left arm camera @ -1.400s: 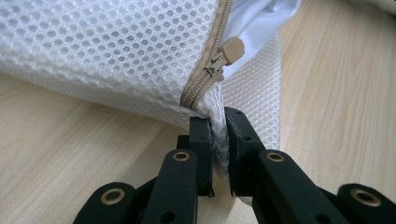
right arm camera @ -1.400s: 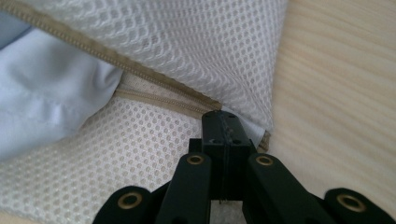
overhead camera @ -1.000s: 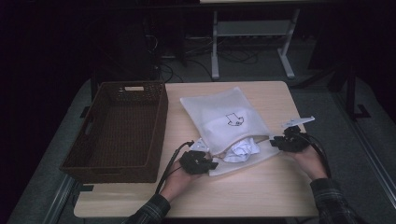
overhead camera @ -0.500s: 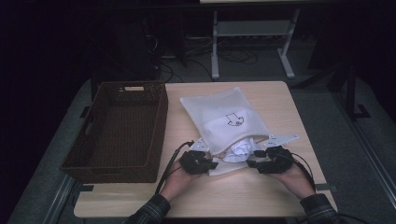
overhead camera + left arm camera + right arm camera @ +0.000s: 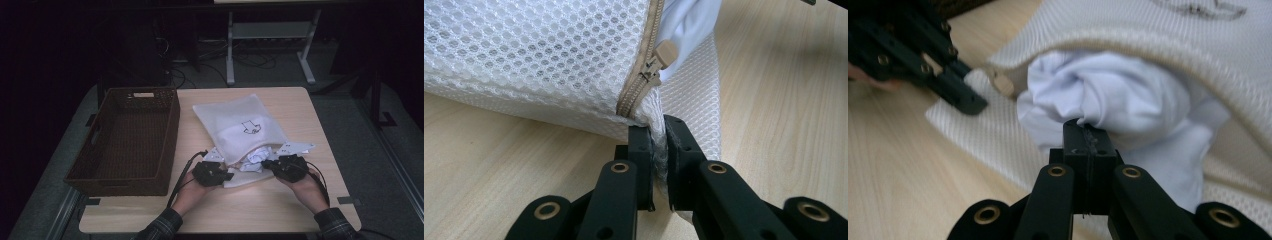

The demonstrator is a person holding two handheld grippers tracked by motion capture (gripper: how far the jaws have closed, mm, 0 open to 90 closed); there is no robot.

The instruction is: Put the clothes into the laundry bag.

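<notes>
No legible writing was found; the white mesh laundry bag (image 5: 240, 127) carried only a small dark printed emblem (image 5: 251, 128) on its upper face, and the dark brown woven rectangular basket (image 5: 125, 145) bore a pale tag on its far rim, too small to read.

The bag lay on the light wooden table (image 5: 300, 200), just right of the basket, mouth toward the person. A crumpled white cloth garment (image 5: 1108, 95) sat in the open mouth, partly out of it.

The left gripper (image 5: 659, 135) was clamped on the bag's lower mesh edge close beside the end of the beige zip (image 5: 639, 75), whose beige puller (image 5: 663, 54) hung free above. The right gripper (image 5: 1087, 137) had just been closing; its jaws stood together against the garment's folds, though whether cloth was pinched between them could not be determined.

The mesh showed a fine honeycomb weave; the garment was smooth and soft.
</notes>
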